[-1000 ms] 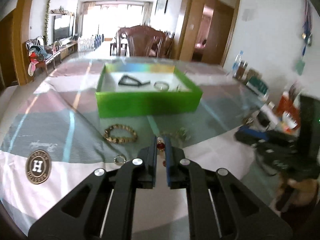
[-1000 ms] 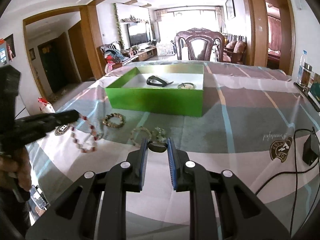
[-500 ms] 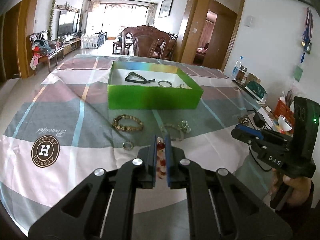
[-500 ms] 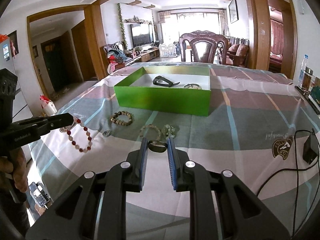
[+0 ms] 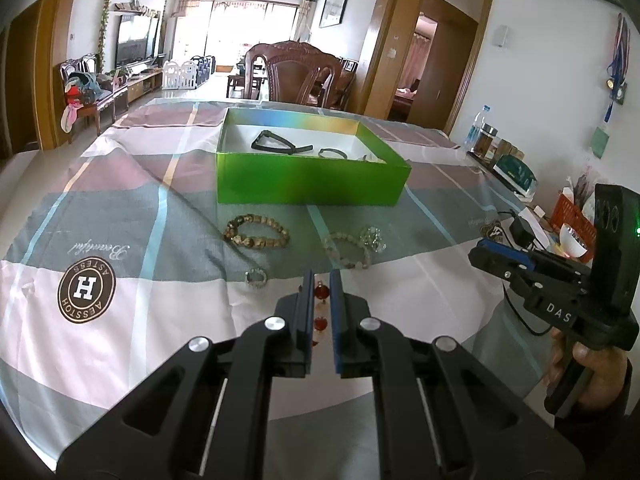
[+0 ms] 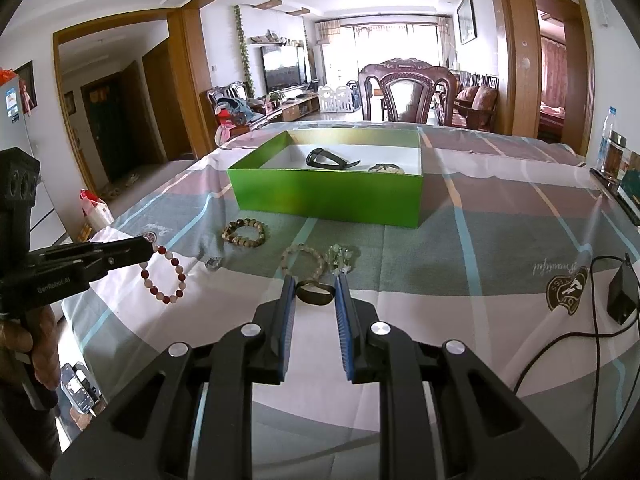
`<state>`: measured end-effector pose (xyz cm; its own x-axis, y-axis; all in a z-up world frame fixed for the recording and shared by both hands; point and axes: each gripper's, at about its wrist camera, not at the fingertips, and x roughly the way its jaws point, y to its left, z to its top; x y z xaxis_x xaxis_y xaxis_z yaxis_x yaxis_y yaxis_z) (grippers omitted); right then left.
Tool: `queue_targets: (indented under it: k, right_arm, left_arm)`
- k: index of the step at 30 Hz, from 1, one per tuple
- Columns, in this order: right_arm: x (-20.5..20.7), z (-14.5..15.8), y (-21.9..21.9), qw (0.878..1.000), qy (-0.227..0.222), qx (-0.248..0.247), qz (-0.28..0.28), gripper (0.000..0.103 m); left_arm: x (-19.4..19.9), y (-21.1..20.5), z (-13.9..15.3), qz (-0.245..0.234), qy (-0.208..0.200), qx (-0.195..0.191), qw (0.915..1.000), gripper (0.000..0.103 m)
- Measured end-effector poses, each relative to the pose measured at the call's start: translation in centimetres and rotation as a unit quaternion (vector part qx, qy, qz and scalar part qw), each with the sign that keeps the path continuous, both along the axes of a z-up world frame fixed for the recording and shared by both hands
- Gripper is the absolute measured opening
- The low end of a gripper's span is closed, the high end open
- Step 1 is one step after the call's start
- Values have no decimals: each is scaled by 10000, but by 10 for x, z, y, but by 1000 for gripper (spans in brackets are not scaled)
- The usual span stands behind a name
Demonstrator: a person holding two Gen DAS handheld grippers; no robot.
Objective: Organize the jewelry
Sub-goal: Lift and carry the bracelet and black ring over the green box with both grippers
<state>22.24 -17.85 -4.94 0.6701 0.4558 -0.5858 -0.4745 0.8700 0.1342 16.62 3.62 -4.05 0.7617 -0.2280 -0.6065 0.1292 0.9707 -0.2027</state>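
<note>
Because the left hand-held gripper (image 5: 321, 280) clamps one bead, its red-and-white bracelet (image 6: 164, 276) dangling mid-left could slip; the right hand-held gripper (image 6: 315, 283) pinches a dark ring (image 6: 315, 293).

Glossy green box (image 5: 312, 178), smooth printed tablecloth (image 5: 120, 208), matt black gripper (image 6: 315, 280)

small ring (image 5: 255, 278) blurred, third box item (image 5: 367, 157) rim-hidden

I count four bead bracelets: red-and-white bracelet (image 6: 163, 276), brown bracelet (image 6: 244, 233), pale bracelet (image 6: 303, 261), crystal bracelet (image 6: 341, 257). One green box (image 6: 332, 196).
</note>
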Motion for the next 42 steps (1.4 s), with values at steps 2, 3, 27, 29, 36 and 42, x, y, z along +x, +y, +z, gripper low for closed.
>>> queue_targets:
  k: [2, 3, 27, 29, 36, 42]
  right_arm:
    - [1, -1, 0, 10000, 21, 2, -8, 20]
    - [2, -2, 0, 10000, 27, -4, -9, 20]
    - [13, -2, 0, 10000, 49, -19, 12, 20]
    - [17, 0, 2, 10000, 40, -46, 14, 20]
    - [31, 13, 6, 9999, -66, -73, 47, 20]
    - [52, 37, 16, 9995, -213, -82, 213, 20]
  left_arm:
    - [1, -1, -1, -6, 20, 6, 10000, 8]
    - [1, -1, -2, -11, 23, 5, 10000, 8]
    - [10, 0, -1, -15, 37, 35, 10000, 8]
    - [12, 0, 1, -8, 18, 49, 10000, 8]
    - [25, 1, 21, -19, -125, 157, 9998, 8]
    - [49, 2, 55, -78, -372, 311, 9988, 8]
